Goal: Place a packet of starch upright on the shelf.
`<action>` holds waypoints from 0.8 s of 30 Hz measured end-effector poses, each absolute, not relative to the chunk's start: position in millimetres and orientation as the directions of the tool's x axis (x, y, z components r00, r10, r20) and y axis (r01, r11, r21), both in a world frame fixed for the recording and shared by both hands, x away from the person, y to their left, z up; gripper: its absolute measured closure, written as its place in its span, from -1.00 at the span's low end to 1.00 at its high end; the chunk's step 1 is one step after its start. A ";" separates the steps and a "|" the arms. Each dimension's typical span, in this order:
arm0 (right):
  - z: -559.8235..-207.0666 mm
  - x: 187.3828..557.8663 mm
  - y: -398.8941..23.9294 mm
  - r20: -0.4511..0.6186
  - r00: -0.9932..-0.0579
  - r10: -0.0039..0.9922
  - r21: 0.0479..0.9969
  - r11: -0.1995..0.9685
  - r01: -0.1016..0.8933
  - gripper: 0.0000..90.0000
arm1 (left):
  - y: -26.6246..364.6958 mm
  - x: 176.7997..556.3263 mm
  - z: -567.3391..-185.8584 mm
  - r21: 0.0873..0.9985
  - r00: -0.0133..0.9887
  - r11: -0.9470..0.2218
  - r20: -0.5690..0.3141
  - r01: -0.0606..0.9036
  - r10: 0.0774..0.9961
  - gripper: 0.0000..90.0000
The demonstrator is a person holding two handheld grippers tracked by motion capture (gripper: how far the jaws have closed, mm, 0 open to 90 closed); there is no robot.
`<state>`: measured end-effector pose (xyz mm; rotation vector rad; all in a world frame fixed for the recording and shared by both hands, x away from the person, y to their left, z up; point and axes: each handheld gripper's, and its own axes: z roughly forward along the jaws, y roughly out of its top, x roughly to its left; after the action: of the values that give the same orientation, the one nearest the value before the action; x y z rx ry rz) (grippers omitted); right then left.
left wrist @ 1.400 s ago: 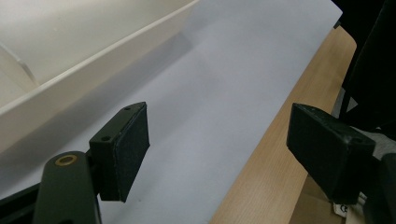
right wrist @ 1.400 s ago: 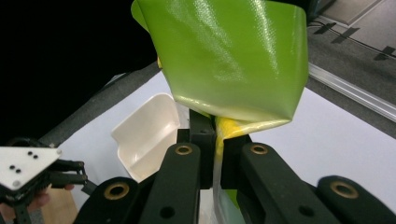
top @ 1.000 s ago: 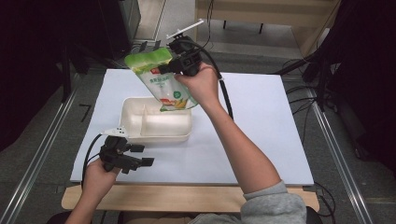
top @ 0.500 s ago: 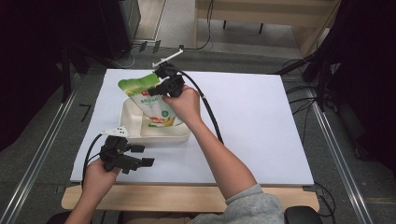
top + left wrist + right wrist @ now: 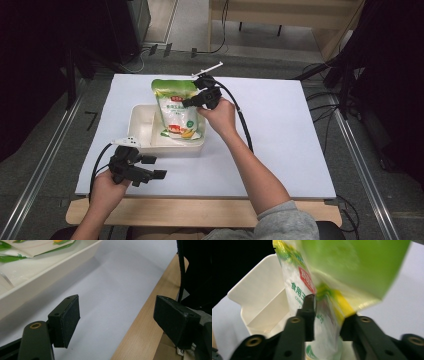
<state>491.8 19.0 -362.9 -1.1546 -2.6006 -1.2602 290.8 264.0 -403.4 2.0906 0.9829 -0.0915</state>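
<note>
We read the work in hand as setting the green and white pouch (image 5: 177, 107) into the white tray (image 5: 141, 131); what the coming move turns on is how that pouch stands to the right claw (image 5: 189, 102); the pouch lies straight ahead of the claw and between its jaws, its long axis running from a green top beyond the claw down to a base below it in the tray's nearer, larger compartment; it leans rather than stands upright.

In the right gripper view the pouch (image 5: 322, 290) rises between the two black jaws; these have just been opening, and the film sits loosely in the gap; whether a pad touches it we cannot tell for sure, but nothing looks pinched, so we call this claw released with the pouch between its jaws.

The right hand (image 5: 220, 116) is by far the nearer one; the left claw (image 5: 152, 167) rests low on the bench (image 5: 280, 140), well apart from the pouch, just beside the tray's near wall (image 5: 37, 285); its jaws stand wide with nothing between them.

We judge that a withdrawal should run back along the claw's own line, away from the pouch; a sideways pull could tip the pouch over the rim.
</note>
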 end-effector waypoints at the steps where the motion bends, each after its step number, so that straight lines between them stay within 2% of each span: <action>1: -362.1 489.9 14.7 0.333 -0.727 0.601 0.667 0.395 0.632 0.26 | 264.5 291.0 -403.6 0.638 0.696 -0.375 -0.373 0.673 0.614 -0.51; 2: -362.1 489.9 14.7 0.333 -0.727 0.601 0.667 0.395 0.632 0.26 | 264.5 291.0 -403.6 0.638 0.696 -0.375 -0.373 0.673 0.614 -0.51; 3: -360.4 487.3 10.4 0.312 -0.731 0.606 0.671 0.404 0.621 0.12 | 264.9 291.1 -403.6 0.636 0.697 -0.378 -0.372 0.672 0.613 -0.51; 8: -356.5 480.7 -10.0 0.311 -0.732 0.606 0.692 0.383 0.612 0.00 | 264.1 290.6 -403.6 0.637 0.696 -0.377 -0.371 0.673 0.615 -0.51; 24: -351.7 443.2 -56.5 0.311 -0.752 0.581 0.736 0.353 0.578 -0.02 | 262.5 291.3 -405.4 0.628 0.695 -0.385 -0.372 0.677 0.616 -0.51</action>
<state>443.2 -56.5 -351.7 -1.1081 -2.5872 -1.4046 291.3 262.5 -405.4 2.1071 0.9853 -0.0976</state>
